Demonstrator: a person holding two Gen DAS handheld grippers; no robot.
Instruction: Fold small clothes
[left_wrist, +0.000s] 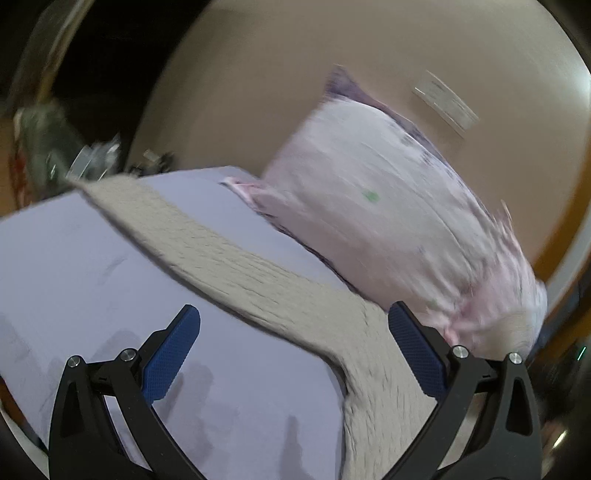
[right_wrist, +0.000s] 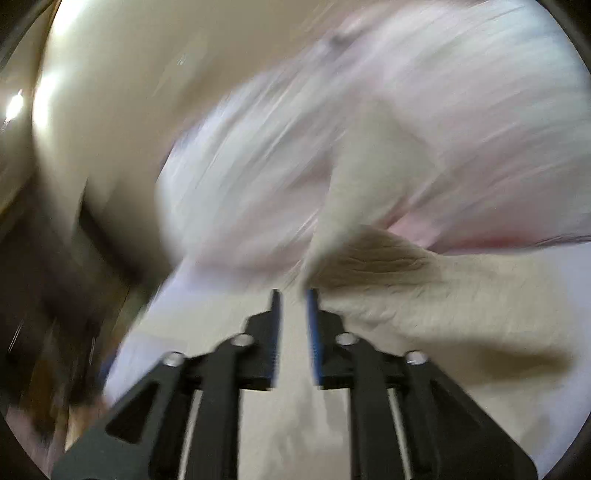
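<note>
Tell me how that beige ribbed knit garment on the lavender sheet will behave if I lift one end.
The beige ribbed knit garment will probably flop: it already lies draped and bent across the lavender sheet. It looks thin, so likely light. Its ribbed texture should give the open left gripper decent purchase, though the knit may stretch.

Left tongs (left_wrist: 293, 328) — black angular frame with triangular cut-outs, silver round screws at pivots, blue textured pads (left_wrist: 171, 354). Right tongs (right_wrist: 293, 295) — same black frame, silver screws, blue pad edges, blurred.

Right claw (right_wrist: 293, 295) nearly closed over blurred beige knit garment (right_wrist: 424, 295).
</note>
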